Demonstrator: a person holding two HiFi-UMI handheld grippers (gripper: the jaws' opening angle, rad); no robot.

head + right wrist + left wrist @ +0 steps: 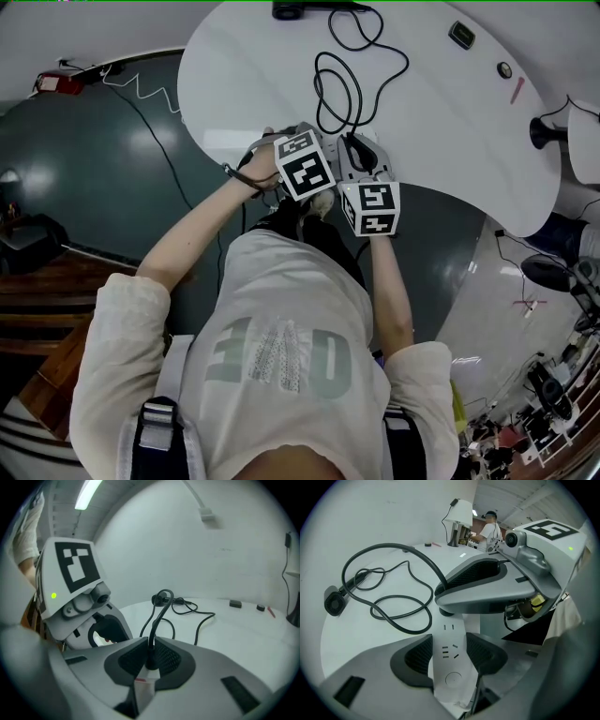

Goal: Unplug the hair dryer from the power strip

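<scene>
Tightly, right tool [152, 652] pinches plug [151, 659], left tool [449, 657] strip [451, 679].

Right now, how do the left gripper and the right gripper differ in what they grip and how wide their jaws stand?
The left gripper clamps the flat white plastic power strip by its long sides; the right gripper pinches the black hair-dryer plug. The left gripper's jaws stand wide apart; the right gripper's jaws are nearly together. Both are closed on something.
</scene>
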